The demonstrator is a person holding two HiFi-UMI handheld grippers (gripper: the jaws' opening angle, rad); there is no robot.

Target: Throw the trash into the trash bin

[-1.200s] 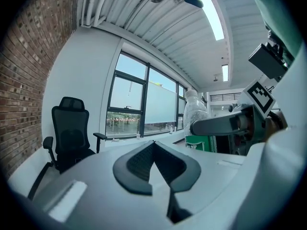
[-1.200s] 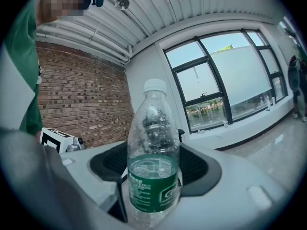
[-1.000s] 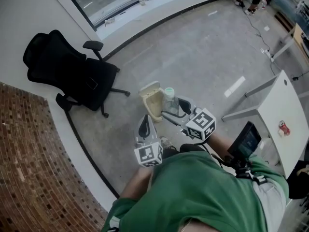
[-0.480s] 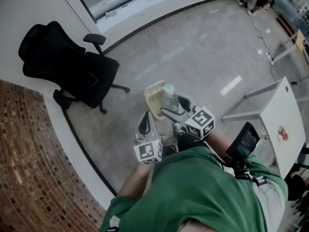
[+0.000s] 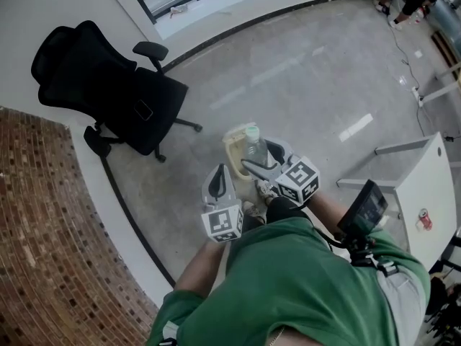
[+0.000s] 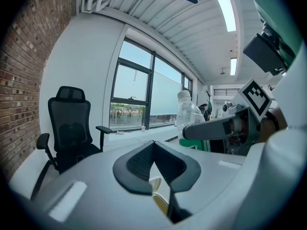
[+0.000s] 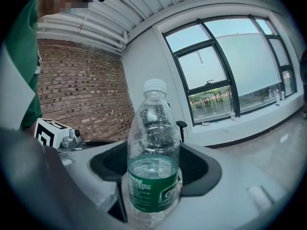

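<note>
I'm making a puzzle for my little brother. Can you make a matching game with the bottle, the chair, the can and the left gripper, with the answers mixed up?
Things:
1. bottle
2. office chair
3. can
4. left gripper

States:
A. black
B. jaws together, holding nothing
C. clamped in the right gripper
D. red, on the white table

Pairs: 1-C, 2-A, 3-D, 4-B

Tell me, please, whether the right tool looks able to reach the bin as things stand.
Probably yes. The right tool, shut on the bottle, hangs over the bin on the floor, with nothing seen between them. The left tool is off to one side, and the chair stands well away.
</note>
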